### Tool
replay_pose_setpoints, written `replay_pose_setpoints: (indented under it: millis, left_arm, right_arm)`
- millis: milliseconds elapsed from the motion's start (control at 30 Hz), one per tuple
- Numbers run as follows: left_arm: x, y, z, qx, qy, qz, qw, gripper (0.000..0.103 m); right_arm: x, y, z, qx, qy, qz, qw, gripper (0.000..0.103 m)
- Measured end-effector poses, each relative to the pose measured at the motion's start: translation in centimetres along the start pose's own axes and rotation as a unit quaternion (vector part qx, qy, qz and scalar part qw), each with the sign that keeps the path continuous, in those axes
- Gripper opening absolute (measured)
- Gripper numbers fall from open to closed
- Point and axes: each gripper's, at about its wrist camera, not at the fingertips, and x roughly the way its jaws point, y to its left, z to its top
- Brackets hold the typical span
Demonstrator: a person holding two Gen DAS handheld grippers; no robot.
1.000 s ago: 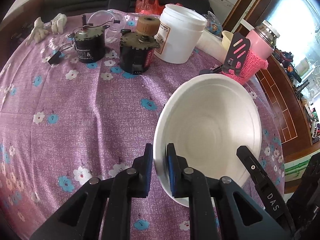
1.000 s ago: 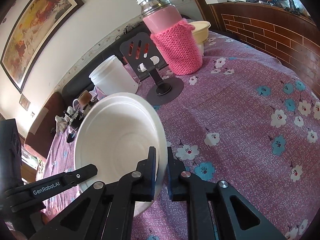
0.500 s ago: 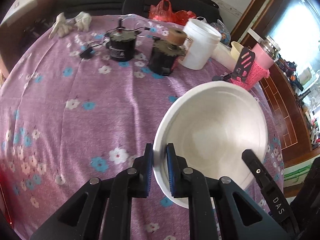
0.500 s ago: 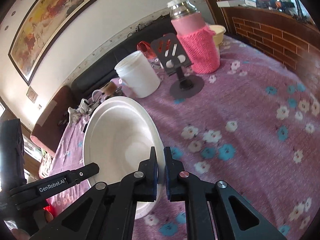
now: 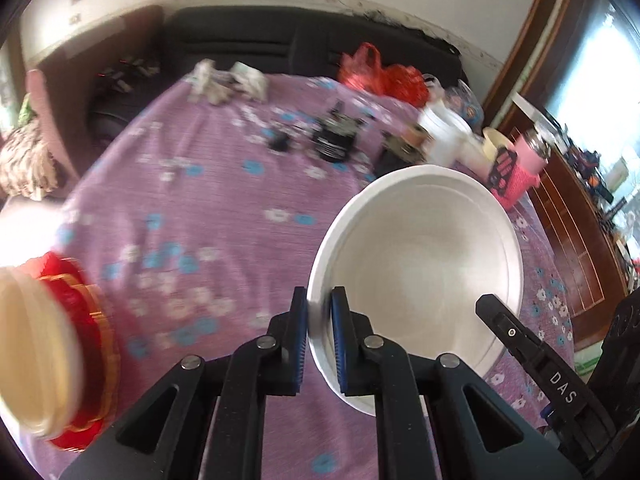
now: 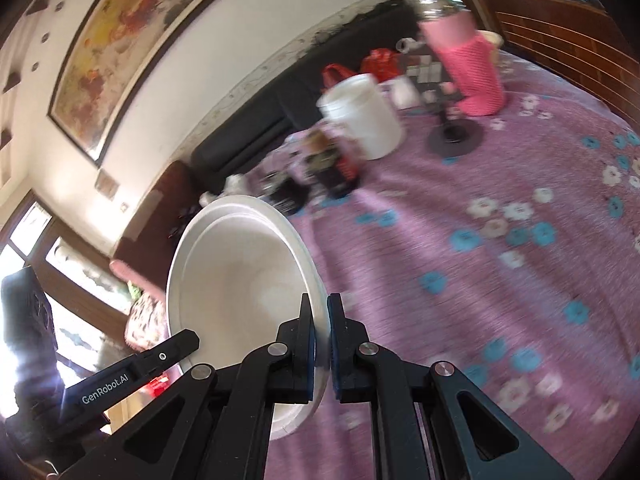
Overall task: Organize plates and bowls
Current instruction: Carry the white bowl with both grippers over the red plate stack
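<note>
A big white bowl (image 5: 424,264) hangs tilted above the purple flowered tablecloth (image 5: 208,208), held from both sides. My left gripper (image 5: 319,316) is shut on its near-left rim. My right gripper (image 6: 319,328) is shut on the opposite rim of the same bowl (image 6: 240,264); one of its fingers (image 5: 528,360) shows at the bowl's right edge in the left wrist view. At the left edge of the left wrist view a blurred stack of cream dishes (image 5: 28,344) sits with red-and-gold rimmed ones (image 5: 92,320).
At the table's far side stand a white tub (image 6: 362,116), dark motor-like parts (image 5: 334,140), a pink knit-covered flask (image 6: 468,60), a black phone stand (image 6: 454,136), a red bag (image 5: 380,72) and a black sofa (image 5: 280,48) behind.
Both grippers have lifted the bowl up and back, away from the far clutter and leftward. The stack of cream and red dishes has come into the left wrist view.
</note>
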Motion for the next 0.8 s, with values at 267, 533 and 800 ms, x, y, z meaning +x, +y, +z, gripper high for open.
replay_pose_setpoints:
  millis: [267, 533, 800]
  left_arm:
    - [-7.7, 9.1, -1.5, -0.05, -0.041, 0.048, 0.9968, 0.011]
    - [-13.3, 17.4, -3.5, -0.095, -0.064, 0.092, 0.9892, 0.012]
    - [-15.2, 23.4, -5.7, -0.135, -0.058, 0.118, 0.9821, 0.012]
  right_arm:
    - [0.6, 10.1, -3.7, -0.054, 0.023, 0.058, 0.997, 0.007]
    - [2.0, 19.1, -8.5, -0.099, 0.049, 0.106, 0.988, 0.008]
    - [4.4, 24.1, -12.8, -0.13, 0.079, 0.121, 0.981, 0.008]
